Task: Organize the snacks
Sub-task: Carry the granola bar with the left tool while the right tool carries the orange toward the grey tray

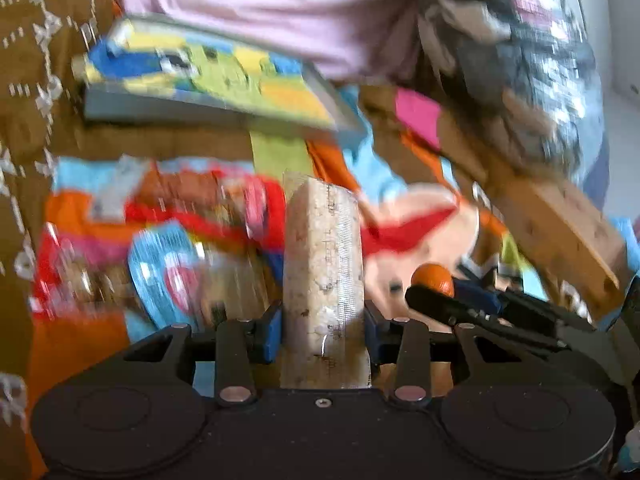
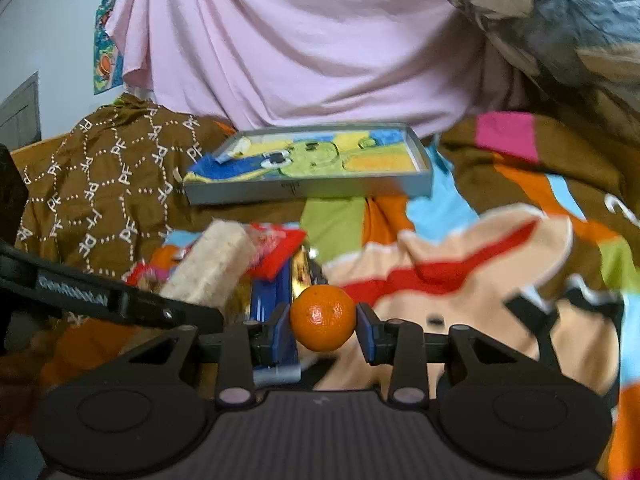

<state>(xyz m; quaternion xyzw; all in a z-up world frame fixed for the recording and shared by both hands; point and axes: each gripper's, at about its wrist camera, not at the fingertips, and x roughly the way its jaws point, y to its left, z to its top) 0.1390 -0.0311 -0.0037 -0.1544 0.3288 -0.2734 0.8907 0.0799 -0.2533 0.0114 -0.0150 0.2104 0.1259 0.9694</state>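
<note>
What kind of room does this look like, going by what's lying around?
Probably a bedroom or living space at home: the snacks lie on a bright multicoloured cartoon blanket, with a brown patterned cloth heaped beside it and a pale pink draped sheet behind a shallow grey tray.

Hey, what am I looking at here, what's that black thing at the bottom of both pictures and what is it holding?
Each black thing is a hand-held gripper a person carries, with a camera looking along its fingers. The left hand-held gripper clamps a pale puffed-rice bar in clear wrap. The right hand-held gripper clamps a small round orange fruit. Beyond lie a colourful cartoon blanket, red snack packets and a grey tray lined with a cartoon cloth.
</note>
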